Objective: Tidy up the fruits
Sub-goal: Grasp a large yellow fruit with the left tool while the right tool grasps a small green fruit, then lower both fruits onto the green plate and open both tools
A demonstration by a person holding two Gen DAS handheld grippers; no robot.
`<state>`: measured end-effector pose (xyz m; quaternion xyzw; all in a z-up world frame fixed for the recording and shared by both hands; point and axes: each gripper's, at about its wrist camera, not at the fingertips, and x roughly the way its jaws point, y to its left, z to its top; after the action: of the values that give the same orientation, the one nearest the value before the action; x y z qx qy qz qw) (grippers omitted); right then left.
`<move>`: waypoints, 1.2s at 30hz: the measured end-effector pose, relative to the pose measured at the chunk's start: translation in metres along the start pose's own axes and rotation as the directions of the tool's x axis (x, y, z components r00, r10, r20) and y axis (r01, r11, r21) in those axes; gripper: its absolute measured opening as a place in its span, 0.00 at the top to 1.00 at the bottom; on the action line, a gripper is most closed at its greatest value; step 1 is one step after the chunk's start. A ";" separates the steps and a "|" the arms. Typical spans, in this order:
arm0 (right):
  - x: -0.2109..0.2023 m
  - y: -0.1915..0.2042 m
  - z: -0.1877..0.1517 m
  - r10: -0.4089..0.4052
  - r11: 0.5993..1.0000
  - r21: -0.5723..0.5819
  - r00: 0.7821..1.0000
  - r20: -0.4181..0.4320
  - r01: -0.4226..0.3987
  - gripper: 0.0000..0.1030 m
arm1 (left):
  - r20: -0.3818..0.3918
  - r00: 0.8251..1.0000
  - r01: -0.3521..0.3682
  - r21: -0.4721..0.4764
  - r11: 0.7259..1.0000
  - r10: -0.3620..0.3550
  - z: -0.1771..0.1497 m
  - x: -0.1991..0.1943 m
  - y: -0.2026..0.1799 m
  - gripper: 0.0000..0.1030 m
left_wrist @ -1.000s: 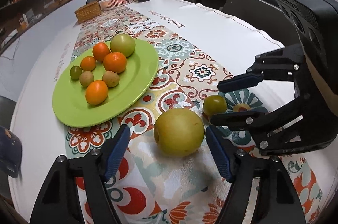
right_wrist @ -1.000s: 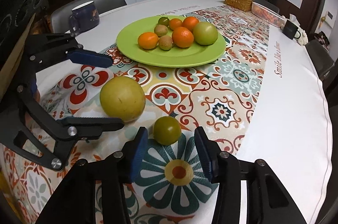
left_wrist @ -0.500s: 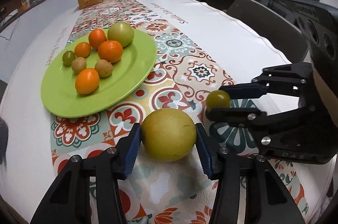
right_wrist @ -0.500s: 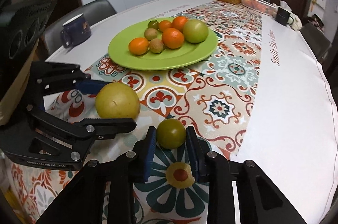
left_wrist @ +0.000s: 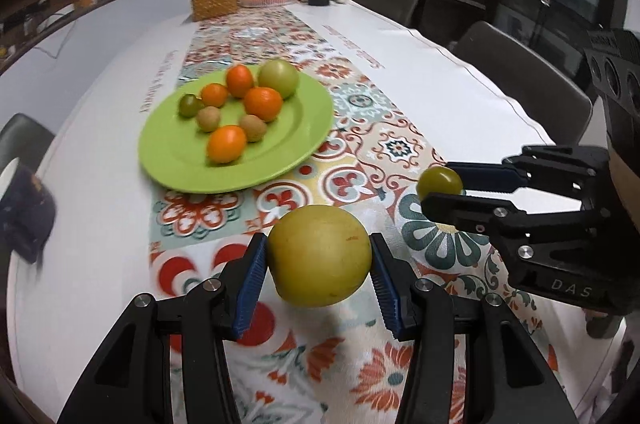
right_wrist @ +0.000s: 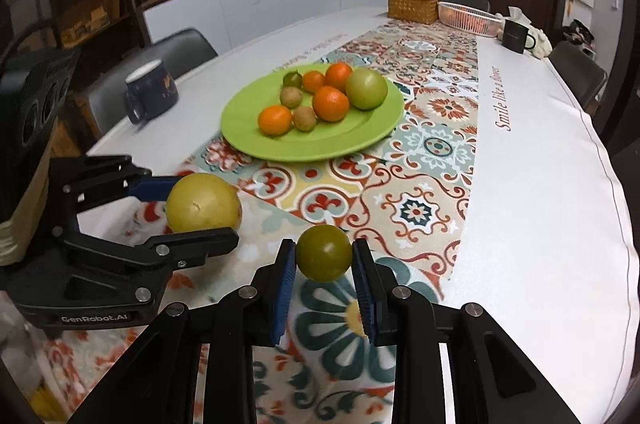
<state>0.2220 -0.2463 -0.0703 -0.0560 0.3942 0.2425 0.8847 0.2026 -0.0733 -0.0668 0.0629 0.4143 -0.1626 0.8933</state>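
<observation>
My left gripper point(left_wrist: 319, 266) is shut on a large yellow-green pear point(left_wrist: 319, 261) and holds it above the patterned table runner; it also shows in the right wrist view point(right_wrist: 202, 203). My right gripper point(right_wrist: 324, 258) is shut on a small green tomato point(right_wrist: 324, 253), lifted off the runner; it shows in the left wrist view too point(left_wrist: 439, 180). The green plate point(left_wrist: 280, 160) lies beyond, holding several oranges, two kiwis, a big green tomato point(left_wrist: 279, 79) and a small green one. In the right wrist view the plate point(right_wrist: 360, 140) is straight ahead.
A dark blue mug point(right_wrist: 152, 90) stands left of the plate near the table edge. A wicker box point(right_wrist: 413, 7), a pink basket point(right_wrist: 468, 18) and a black mug point(right_wrist: 516, 34) sit at the far end. Chairs surround the table.
Both grippers have closed on their fruits and lifted them off the runner. Both have risen, so the plate looks farther and lower.
</observation>
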 end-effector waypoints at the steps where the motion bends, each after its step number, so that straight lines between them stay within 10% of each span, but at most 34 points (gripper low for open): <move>1: -0.003 0.003 0.000 0.002 1.000 0.005 1.000 0.007 -0.002 0.71 | 0.000 1.000 -0.009 -0.005 1.000 0.009 0.000 -0.003 0.001 0.52; 36: -0.010 0.043 0.098 -0.041 0.999 0.001 0.979 0.198 0.041 0.71 | 0.156 0.975 -0.145 -0.092 0.985 0.158 0.059 -0.052 0.080 0.52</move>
<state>0.2621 -0.1843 0.0081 -0.0411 0.3026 0.2291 0.9243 0.2414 -0.0003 0.0092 0.0453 0.3404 -0.0817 0.9356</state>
